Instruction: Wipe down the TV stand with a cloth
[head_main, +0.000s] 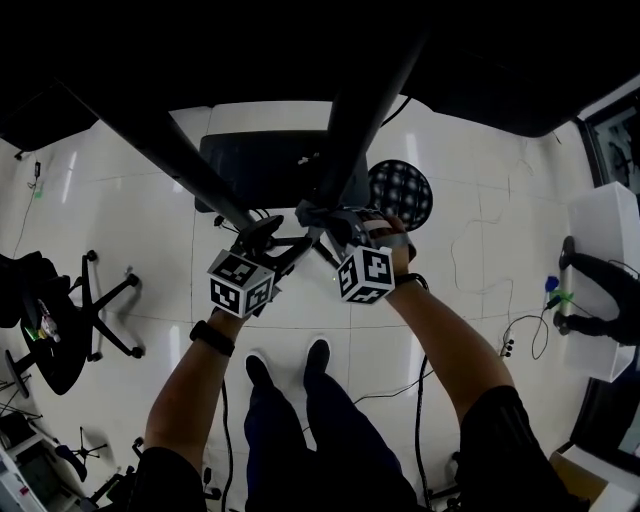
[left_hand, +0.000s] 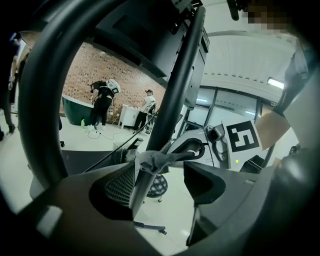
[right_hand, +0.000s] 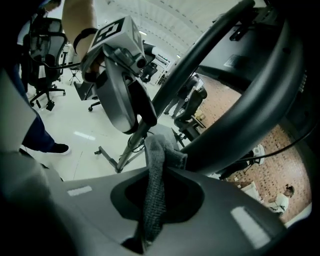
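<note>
White tiled floor (head_main: 120, 200) fills the room, with an office chair (head_main: 60, 320) at nine o'clock. TV stand (head_main: 352, 110) poles cross at twelve. Right gripper (right_hand: 150, 205) is clenched on the grey cloth (right_hand: 156, 165), which sits against a pole. Left gripper (left_hand: 162, 182) straddles that pole, released. Steady pressure while sliding along it should wipe best.

Floor (head_main: 120, 210) bears stand base (head_main: 250, 160), office chair (head_main: 55, 320).

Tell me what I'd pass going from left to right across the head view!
Black office chair → left gripper → right gripper, pinching the grey cloth → floor cables → white table.
</note>
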